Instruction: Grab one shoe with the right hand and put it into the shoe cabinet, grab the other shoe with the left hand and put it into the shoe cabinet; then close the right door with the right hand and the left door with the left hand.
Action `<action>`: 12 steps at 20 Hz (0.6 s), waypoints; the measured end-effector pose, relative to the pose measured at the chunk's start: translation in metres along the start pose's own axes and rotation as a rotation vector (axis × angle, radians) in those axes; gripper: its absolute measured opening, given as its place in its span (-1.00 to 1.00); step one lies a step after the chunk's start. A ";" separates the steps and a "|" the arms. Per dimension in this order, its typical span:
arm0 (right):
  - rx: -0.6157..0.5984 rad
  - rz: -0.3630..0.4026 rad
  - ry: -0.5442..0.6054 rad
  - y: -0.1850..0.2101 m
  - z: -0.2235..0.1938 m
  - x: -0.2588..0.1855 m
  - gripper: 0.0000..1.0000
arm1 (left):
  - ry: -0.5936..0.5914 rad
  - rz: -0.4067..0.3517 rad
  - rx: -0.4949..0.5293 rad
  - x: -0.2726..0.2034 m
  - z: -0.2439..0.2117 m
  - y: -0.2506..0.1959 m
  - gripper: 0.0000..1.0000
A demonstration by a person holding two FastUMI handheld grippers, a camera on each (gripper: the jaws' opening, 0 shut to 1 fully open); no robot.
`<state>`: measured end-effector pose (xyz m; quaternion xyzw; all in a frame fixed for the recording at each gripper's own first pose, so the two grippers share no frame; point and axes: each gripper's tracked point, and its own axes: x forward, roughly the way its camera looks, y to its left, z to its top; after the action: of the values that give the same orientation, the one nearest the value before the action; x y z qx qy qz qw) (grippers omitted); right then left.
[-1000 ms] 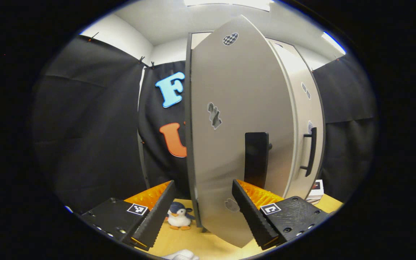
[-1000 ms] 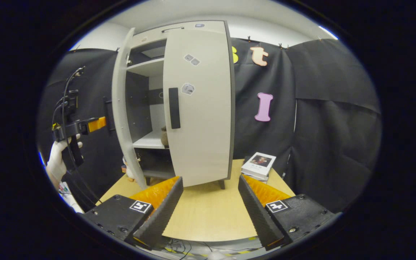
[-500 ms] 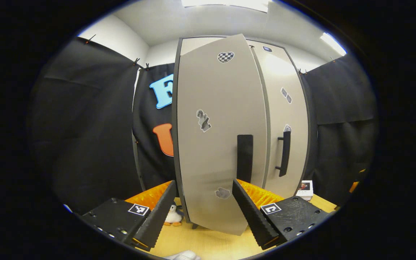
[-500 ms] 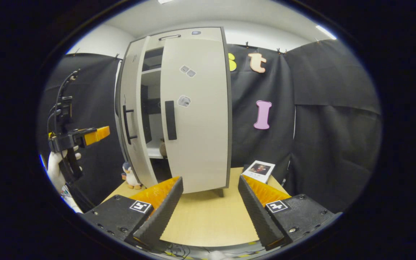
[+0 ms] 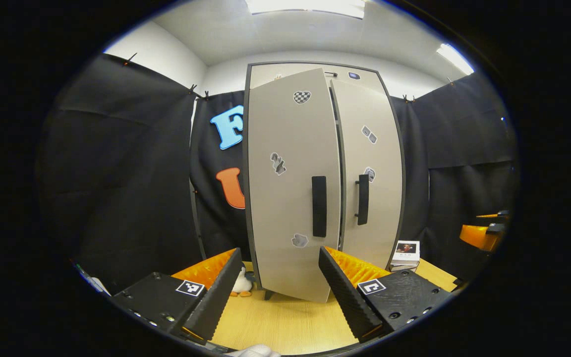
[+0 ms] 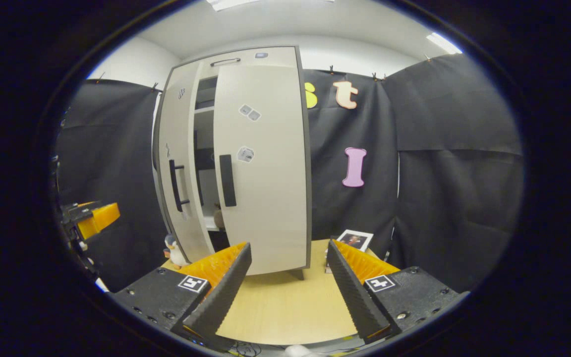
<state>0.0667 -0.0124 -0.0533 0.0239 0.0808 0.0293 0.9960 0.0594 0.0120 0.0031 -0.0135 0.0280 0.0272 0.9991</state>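
I see my left gripper (image 5: 275, 287) at the bottom of the left gripper view, its fingers spread wide and holding nothing. Between them lies bare table (image 5: 285, 327), with open room up to the cabinet (image 5: 322, 173), which stands upright at the table's far side against the black cloth wall.

The cabinet is tall and pale grey with a dark frame and short legs. Its left door (image 5: 290, 183) stands slightly ajar, its free edge swung a little out from the frame and its lower corner hanging over the table just ahead of my fingers. The right door (image 5: 372, 173) sits flush in the frame. Each door carries a black vertical handle near the middle seam and a few small stickers.

In the right gripper view, my right gripper (image 6: 288, 282) is also wide open and empty, with clear tabletop before it. There a narrow gap shows between the doors; through it I see shelves and a small part of a shoe (image 6: 219, 218) on a lower shelf, too hidden to describe.

A toy penguin (image 5: 241, 285) stands on the table beside the cabinet's left foot. A book (image 5: 406, 252) lies to the cabinet's right, just beside it.
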 end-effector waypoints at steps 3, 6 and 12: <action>-0.002 -0.003 -0.019 -0.001 0.003 -0.006 1.00 | 0.015 0.001 0.008 -0.015 -0.014 -0.006 0.92; -0.002 -0.013 -0.033 -0.004 0.006 -0.009 1.00 | 0.000 -0.004 0.031 -0.023 -0.012 -0.012 0.92; -0.006 -0.012 -0.042 -0.005 0.006 -0.015 1.00 | -0.008 -0.024 0.017 -0.026 -0.008 -0.022 0.92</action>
<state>0.0537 -0.0182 -0.0449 0.0211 0.0597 0.0233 0.9977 0.0340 -0.0115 -0.0028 -0.0053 0.0239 0.0151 0.9996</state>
